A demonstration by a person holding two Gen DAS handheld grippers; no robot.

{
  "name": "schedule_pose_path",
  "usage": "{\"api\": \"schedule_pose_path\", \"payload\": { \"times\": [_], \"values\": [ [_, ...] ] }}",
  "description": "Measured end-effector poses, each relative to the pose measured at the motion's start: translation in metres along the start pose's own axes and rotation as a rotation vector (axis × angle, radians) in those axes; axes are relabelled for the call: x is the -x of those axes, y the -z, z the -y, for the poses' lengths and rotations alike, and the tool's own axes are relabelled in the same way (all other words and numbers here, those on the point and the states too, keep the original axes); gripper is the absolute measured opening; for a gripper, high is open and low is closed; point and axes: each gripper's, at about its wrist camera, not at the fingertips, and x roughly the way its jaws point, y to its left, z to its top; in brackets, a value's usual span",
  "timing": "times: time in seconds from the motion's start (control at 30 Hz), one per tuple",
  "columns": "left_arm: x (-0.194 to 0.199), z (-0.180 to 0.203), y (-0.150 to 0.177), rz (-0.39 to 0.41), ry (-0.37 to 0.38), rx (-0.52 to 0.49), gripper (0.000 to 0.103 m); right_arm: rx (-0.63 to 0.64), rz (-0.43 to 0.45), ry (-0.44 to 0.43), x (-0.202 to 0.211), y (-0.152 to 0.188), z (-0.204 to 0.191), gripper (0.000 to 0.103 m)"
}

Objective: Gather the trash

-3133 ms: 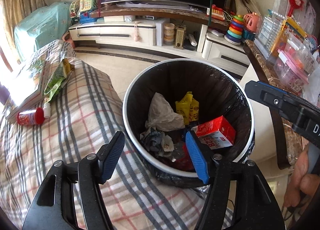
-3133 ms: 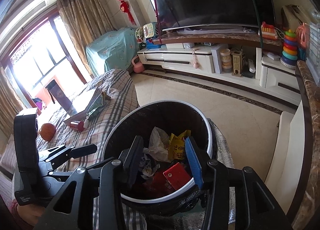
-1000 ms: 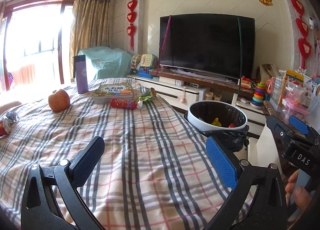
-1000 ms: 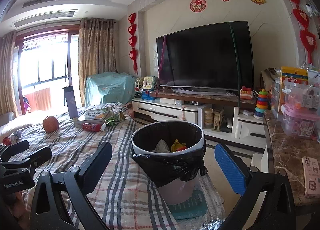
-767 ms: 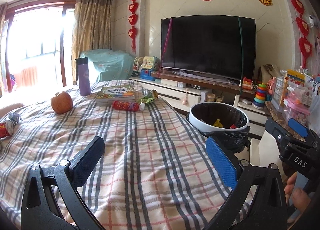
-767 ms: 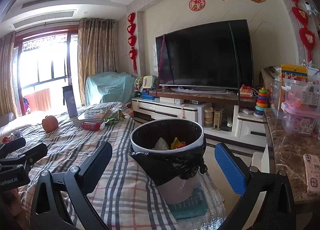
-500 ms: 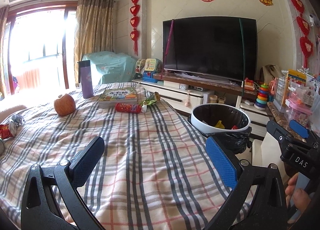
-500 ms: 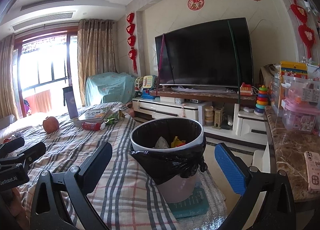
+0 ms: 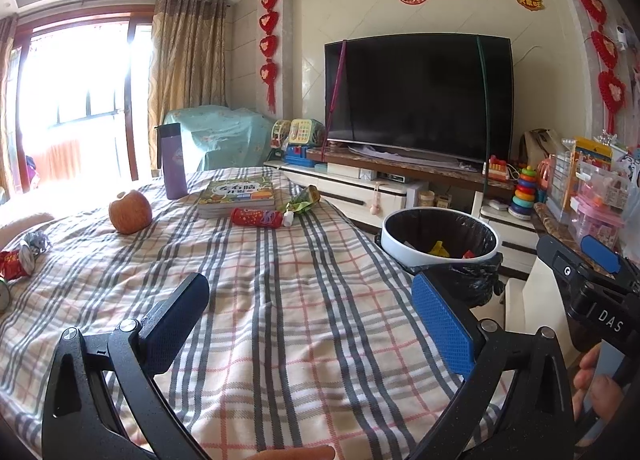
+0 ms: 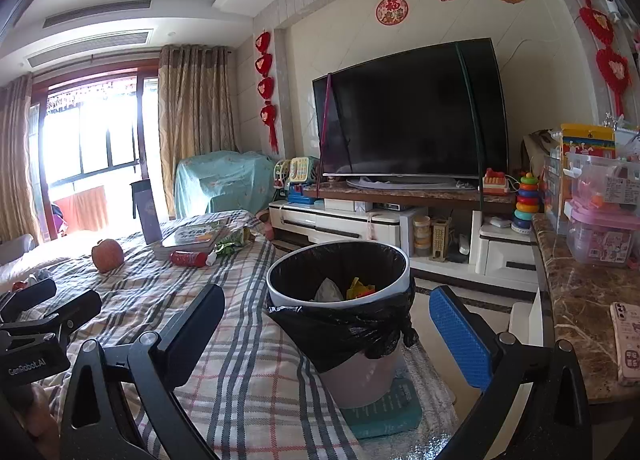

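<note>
Blue-pad left hand-held gripper (image 9: 312, 320) agape | right hand-held gripper (image 9: 600, 260) – "DAS"

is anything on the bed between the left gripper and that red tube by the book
Nothing visible does. The left gripper is open and empty, with bare plaid blanket up to the red tube. The apple sits well left of that line.
</note>
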Motion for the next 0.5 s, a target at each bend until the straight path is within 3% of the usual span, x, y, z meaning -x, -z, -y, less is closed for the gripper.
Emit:
{"api": "schedule_pose_path", "payload": {
  "times": [0.5],
  "values": [
    [0.0026, 0.0021, 0.0002, 0.013, -0.001, -0.001, 0.103, 0.000, -0.002, -0.015, 0.0017, -0.0004, -0.0030, 0.103]
  ]
}}
